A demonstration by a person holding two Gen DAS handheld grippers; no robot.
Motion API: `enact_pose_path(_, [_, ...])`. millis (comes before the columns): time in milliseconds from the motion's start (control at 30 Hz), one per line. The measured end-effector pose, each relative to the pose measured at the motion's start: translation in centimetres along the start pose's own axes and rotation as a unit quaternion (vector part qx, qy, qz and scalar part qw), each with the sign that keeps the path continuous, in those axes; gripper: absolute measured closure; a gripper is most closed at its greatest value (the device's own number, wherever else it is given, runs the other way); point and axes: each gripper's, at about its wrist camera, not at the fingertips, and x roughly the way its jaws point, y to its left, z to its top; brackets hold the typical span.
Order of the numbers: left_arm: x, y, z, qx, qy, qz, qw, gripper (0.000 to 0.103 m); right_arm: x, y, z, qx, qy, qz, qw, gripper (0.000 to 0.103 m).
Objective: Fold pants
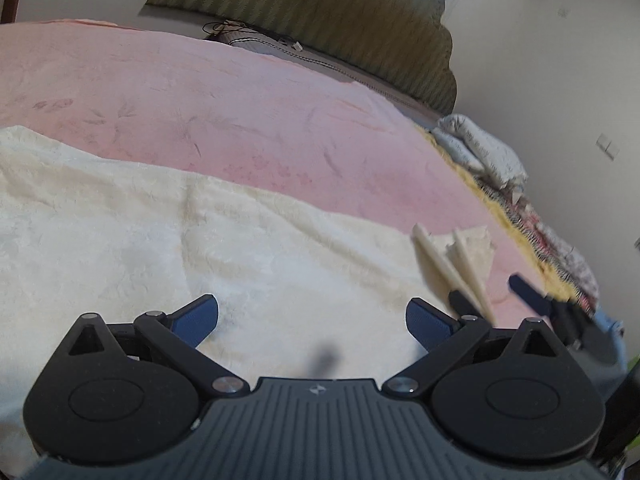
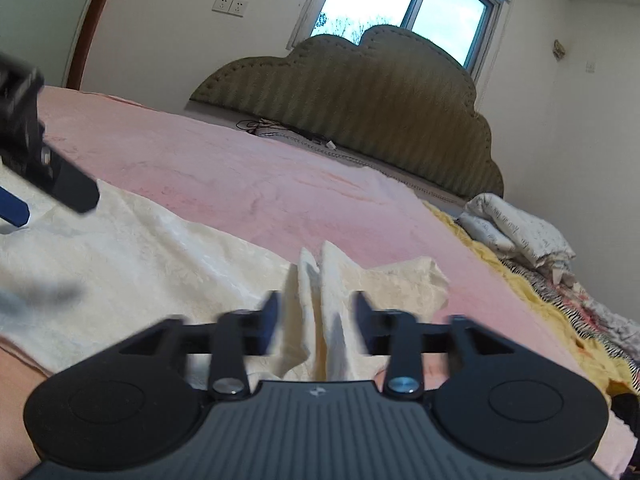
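Observation:
Cream textured pants [image 1: 168, 232] lie spread on a pink bedspread [image 1: 240, 112]. My left gripper [image 1: 312, 318] is open wide and empty, low over the flat cream cloth. In the right wrist view the pants [image 2: 140, 240] run to the left, and a raised double fold of their edge [image 2: 320, 292] stands between the blurred fingers of my right gripper [image 2: 316, 320]. Its jaws are partly apart around the fold; the blur hides whether they touch it. That fold [image 1: 460, 256] and the right gripper's fingers [image 1: 528, 292] also show at the right of the left wrist view.
A padded olive headboard [image 2: 360, 92] stands at the far end with cables [image 2: 280, 128] on the mattress before it. Rolled bedding [image 2: 520, 232] and a yellow patterned quilt [image 2: 560, 304] lie along the bed's right edge. A window [image 2: 400, 0] is behind. The left gripper's finger [image 2: 68, 188] shows at left.

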Motion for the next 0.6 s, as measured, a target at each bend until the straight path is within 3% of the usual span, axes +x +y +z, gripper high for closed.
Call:
enact_pose_path(167, [0.0,0.0,-0.8,0.023,0.001,0.008,0.9997,0.002,1.5,-1.8,-0.2,0.032,0.037,-0.041,0.998,0.034])
enact_pose_path(300, [0.1,0.4,-1.3,0.028,0.004,0.009,0.9996,0.002,1.4,-6.7,-2.2,0.161,0.080,-0.046,0.983,0.027])
enact_pose_path(400, [0.2,0.2,-1.6,0.041,0.004,0.016,0.9990,0.001,0.9,-10.1,-4.4,0.272,0.107,-0.016,0.956,0.024])
enact_pose_path(467, [0.3,0.1,-1.9,0.051,0.004,0.021,0.9985,0.001,0.9,-11.9,-6.2,0.346,0.128,0.015,0.929,0.024])
enact_pose_path(533, [0.4,-0.2,-2.1,0.060,0.003,0.025,0.9979,0.001,0.7,-13.4,-7.9,0.420,0.112,0.057,0.899,0.022])
enact_pose_path(600, [0.5,-0.3,-2.1,0.068,0.004,0.029,0.9973,0.001,0.7,-14.3,-8.8,0.467,0.095,0.074,0.876,0.022])
